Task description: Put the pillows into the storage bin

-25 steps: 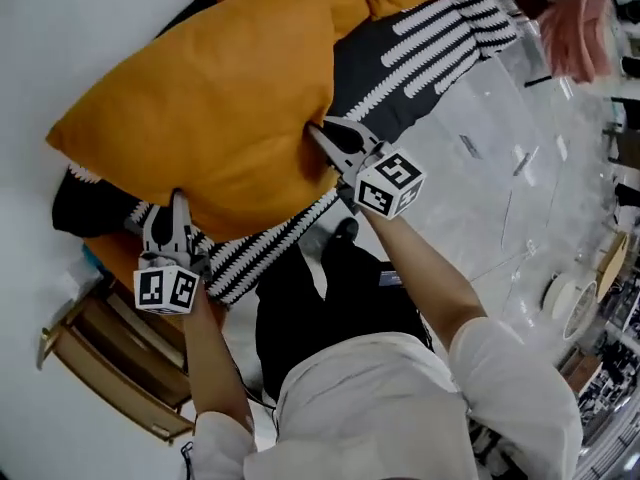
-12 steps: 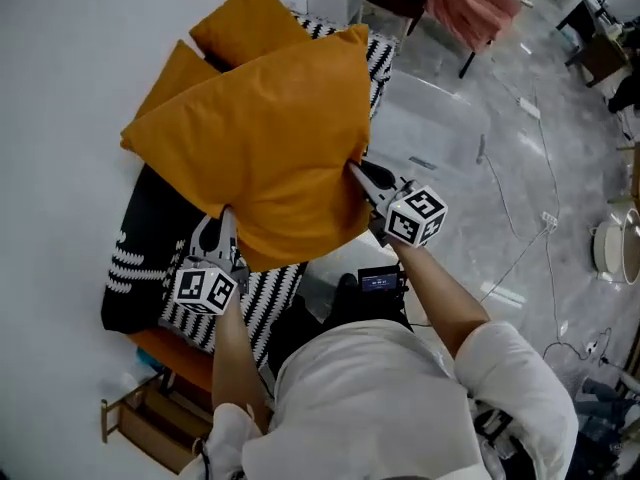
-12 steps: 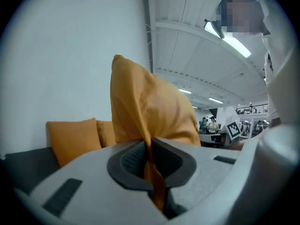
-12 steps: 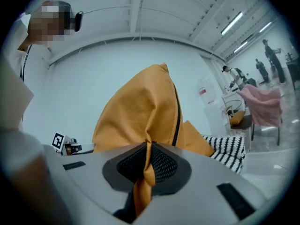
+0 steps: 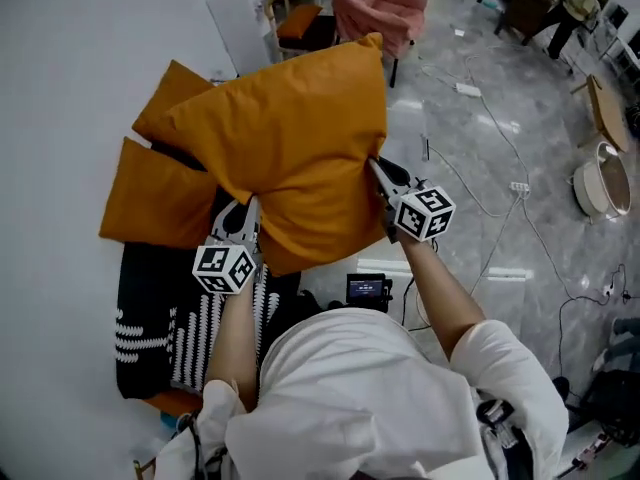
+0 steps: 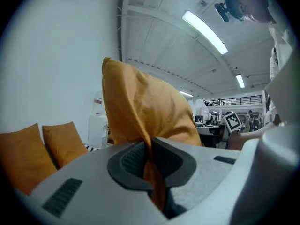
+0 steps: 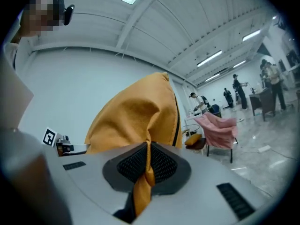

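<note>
Pillow (image 5: 290, 158) raised off striped sofa (image 5: 150, 318); left gripper (image 5: 246, 211), right gripper (image 5: 382, 171) fingers clamped on its edges.

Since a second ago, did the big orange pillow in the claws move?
Yes. The big orange fabric pillow has come off the black-and-white striped cover, lifted away from it toward the grey floor.

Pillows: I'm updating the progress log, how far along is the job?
Done: nothing visible; no bin in view. In hand: one orange pillow, pinched by the left gripper and right gripper. Left: two more pillows by the wall, plus binning this one.
</note>
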`<state>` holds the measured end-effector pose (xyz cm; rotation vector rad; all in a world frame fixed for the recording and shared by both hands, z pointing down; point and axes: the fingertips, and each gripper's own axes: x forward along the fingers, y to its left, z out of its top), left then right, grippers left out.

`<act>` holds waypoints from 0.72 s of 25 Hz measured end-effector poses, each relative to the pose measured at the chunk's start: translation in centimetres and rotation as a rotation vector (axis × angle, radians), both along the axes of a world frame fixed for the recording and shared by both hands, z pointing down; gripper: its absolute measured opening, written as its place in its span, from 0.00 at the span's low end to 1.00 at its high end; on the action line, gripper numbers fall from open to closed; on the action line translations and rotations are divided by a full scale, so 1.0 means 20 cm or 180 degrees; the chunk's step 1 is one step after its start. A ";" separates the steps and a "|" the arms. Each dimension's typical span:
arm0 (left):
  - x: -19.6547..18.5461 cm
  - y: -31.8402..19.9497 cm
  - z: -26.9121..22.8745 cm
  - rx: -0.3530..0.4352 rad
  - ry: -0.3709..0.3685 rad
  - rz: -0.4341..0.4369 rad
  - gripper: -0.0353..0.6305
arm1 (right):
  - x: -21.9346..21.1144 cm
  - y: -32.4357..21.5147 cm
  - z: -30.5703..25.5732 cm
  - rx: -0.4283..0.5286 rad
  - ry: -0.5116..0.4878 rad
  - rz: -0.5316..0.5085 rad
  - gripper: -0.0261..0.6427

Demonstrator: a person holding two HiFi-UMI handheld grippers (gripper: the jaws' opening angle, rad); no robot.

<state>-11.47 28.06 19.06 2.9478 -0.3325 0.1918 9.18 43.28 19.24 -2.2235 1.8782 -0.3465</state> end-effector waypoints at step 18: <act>1.39 0.46 0.13 0.0059 0.0114 0.1457 0.09 | 0.91 0.85 0.09 -0.0114 0.0212 0.1426 0.09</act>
